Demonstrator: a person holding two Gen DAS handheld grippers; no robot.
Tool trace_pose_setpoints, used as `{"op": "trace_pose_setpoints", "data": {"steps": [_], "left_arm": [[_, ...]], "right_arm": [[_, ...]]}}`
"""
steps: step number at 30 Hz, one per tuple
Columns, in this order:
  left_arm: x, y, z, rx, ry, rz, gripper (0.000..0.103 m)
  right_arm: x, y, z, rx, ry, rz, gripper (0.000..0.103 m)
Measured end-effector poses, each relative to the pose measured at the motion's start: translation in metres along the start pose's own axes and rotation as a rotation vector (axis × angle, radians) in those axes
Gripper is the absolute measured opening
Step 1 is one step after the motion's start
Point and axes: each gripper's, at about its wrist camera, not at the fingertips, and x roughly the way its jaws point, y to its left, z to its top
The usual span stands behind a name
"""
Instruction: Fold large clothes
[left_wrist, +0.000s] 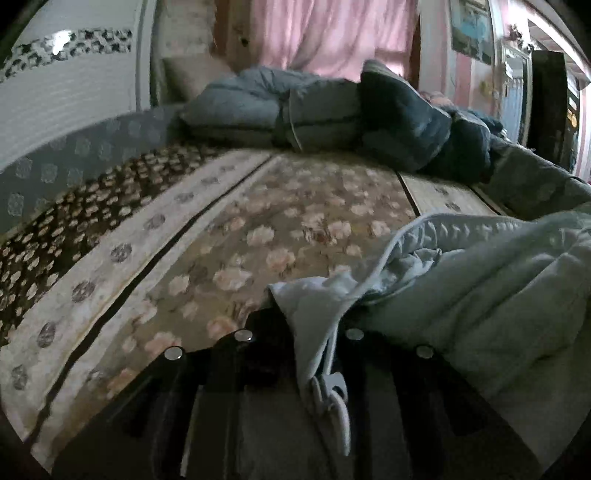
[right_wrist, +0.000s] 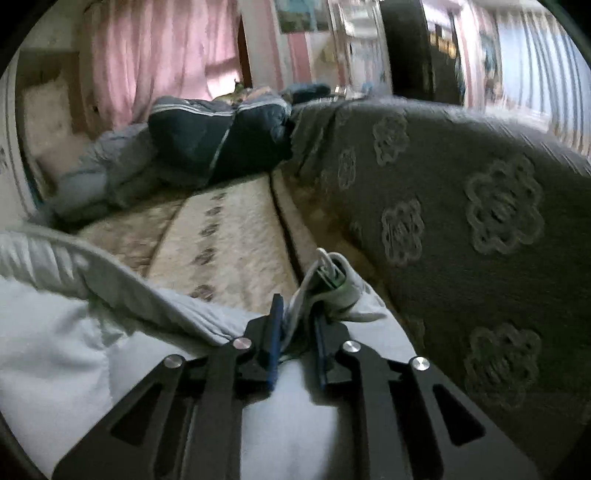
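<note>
Both cams look across a bed covered with a floral quilted bedspread (left_wrist: 258, 229), with a pale blue-grey padded garment (left_wrist: 498, 288) bunched at the near end.

Right wrist view is the clear one: the right gripper (right_wrist: 297, 325) has its blue-padded fingers (right_wrist: 275, 332) a little apart, with a white-piped edge of the garment (right_wrist: 74, 332) running between them. I can't tell if the pads really press on it. A folded corner with a green bit pokes out just past the tips. Only this cam shows the grey throw with raised flower outlines (right_wrist: 461, 221) along the right.

Left wrist view: the left gripper (left_wrist: 295, 328) is dark and half buried under fabric, a cord toggle dangling over it, so no telling its grip. This cam gives the better look at the dark navy and grey-blue padded bundle (left_wrist: 332, 114) at the far end, below the pink curtain (left_wrist: 325, 33).
</note>
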Motion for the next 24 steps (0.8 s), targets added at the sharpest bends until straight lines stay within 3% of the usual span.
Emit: {"op": "trace_pose_setpoints", "data": {"steps": [3, 7, 12, 15, 16, 17, 18, 19, 20, 21, 22, 24], "left_arm": [[0.040, -0.003, 0.004, -0.057, 0.083, -0.005, 0.018], [0.072, -0.009, 0.008, -0.042, 0.187, -0.003, 0.019], [0.083, -0.009, 0.005, -0.028, 0.237, -0.028, 0.019], [0.076, 0.014, 0.007, -0.093, 0.239, -0.145, 0.022], [0.068, 0.023, 0.010, -0.104, 0.239, -0.153, 0.023], [0.053, 0.031, 0.013, -0.112, 0.209, -0.131, 0.025], [0.027, 0.039, 0.018, -0.105, 0.146, -0.091, 0.026], [0.008, 0.043, 0.021, -0.094, 0.100, -0.072, 0.038], [-0.014, 0.048, 0.024, -0.084, 0.058, -0.038, 0.066], [-0.036, 0.053, 0.027, -0.083, 0.007, 0.010, 0.079], [-0.064, 0.059, 0.030, -0.082, -0.060, 0.044, 0.091], [-0.099, 0.066, 0.034, -0.056, -0.112, 0.011, 0.100]], "right_arm": [[0.045, 0.010, 0.003, 0.030, 0.075, -0.007, 0.015], [0.083, 0.018, 0.006, 0.006, 0.192, -0.030, 0.016], [0.081, 0.024, 0.004, -0.037, 0.220, -0.052, 0.016], [0.054, 0.012, 0.009, -0.029, 0.233, 0.029, 0.023], [0.047, 0.006, 0.012, -0.018, 0.230, 0.039, 0.044], [0.028, -0.003, 0.018, 0.002, 0.204, 0.035, 0.091], [0.008, -0.011, 0.023, 0.023, 0.167, 0.052, 0.099], [-0.020, -0.019, 0.028, 0.042, 0.118, 0.070, 0.101], [-0.038, -0.022, 0.030, 0.045, 0.088, 0.072, 0.101], [-0.056, -0.023, 0.032, 0.044, 0.064, 0.080, 0.101], [-0.073, -0.021, 0.033, 0.039, 0.042, 0.097, 0.101], [-0.109, -0.011, 0.033, 0.020, -0.005, 0.155, 0.101]]}}
